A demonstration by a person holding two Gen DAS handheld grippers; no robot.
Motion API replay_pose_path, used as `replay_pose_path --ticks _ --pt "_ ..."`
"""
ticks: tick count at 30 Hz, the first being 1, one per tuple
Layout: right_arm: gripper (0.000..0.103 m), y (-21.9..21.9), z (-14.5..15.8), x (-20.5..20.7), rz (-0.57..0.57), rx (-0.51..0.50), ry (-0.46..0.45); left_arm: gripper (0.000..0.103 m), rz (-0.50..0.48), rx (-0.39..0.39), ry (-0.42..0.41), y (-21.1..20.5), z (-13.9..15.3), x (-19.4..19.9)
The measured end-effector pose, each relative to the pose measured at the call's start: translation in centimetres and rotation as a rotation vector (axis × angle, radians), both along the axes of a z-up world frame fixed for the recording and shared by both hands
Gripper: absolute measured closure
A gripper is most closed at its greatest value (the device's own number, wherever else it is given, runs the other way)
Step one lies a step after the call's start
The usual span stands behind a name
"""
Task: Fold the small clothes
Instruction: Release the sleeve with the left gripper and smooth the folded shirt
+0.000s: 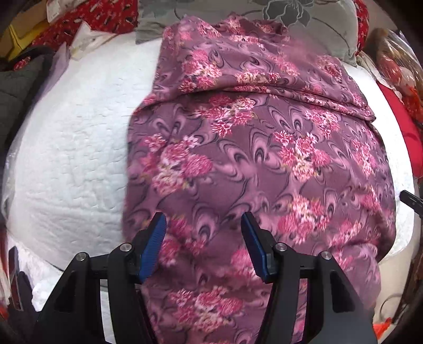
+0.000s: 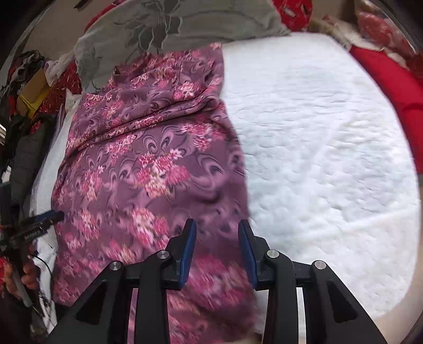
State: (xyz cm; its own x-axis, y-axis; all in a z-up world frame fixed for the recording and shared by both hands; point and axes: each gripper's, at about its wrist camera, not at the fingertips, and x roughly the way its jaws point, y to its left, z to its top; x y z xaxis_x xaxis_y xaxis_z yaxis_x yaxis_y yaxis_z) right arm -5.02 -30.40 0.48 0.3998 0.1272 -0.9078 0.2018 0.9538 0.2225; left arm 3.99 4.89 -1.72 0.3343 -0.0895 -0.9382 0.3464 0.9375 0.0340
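A mauve garment with pink flower print (image 1: 253, 148) lies spread lengthwise on a white quilted surface (image 1: 74, 148), with a fold line across its far part. It also shows in the right wrist view (image 2: 148, 164). My left gripper (image 1: 203, 222) is open and empty, hovering over the garment's near left part. My right gripper (image 2: 216, 227) is open and empty over the garment's near right edge. The left gripper's tip (image 2: 50, 215) shows at the garment's left edge in the right wrist view. The right gripper's tip (image 1: 409, 199) shows at the right edge in the left wrist view.
A grey flowered cloth (image 1: 238, 16) lies beyond the garment. Red fabric (image 2: 391, 79) lies at the right. Dark clothes, red patterned cloth and a cardboard box (image 1: 23, 29) pile up at the left. The white quilt (image 2: 330, 148) extends to the right of the garment.
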Motion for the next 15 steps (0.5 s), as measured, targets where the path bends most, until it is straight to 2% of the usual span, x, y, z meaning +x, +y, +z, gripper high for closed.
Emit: replay_pose_path --ticks 3,6,8,10,15 --pt "0.061 -0.1 0.9 -2.0 0.003 -0.060 -0.012 0.045 -0.008 0.017 -0.022 1.3 1.2 -2.4" --pt "0.055 -0.5 1.0 -3.9 -0.012 -0.055 -0.022 0.045 -0.013 -0.006 0.001 4.7 2.5 -3.3" --pt "0.049 -1.1 0.5 -5.8 -0.033 -0.019 -0.022 0.045 0.001 -0.063 0.061 7.5 2.4 -2.2" --pt "0.047 -1.6 -0.4 -7.6 -0.051 0.033 -0.020 0.045 0.033 -0.111 0.138 9.4 1.8 -1.6" --pt "0.047 -2.5 -3.7 -11.4 -0.093 0.173 0.010 0.045 0.067 -0.193 0.307 13.0 0.0 -4.4"
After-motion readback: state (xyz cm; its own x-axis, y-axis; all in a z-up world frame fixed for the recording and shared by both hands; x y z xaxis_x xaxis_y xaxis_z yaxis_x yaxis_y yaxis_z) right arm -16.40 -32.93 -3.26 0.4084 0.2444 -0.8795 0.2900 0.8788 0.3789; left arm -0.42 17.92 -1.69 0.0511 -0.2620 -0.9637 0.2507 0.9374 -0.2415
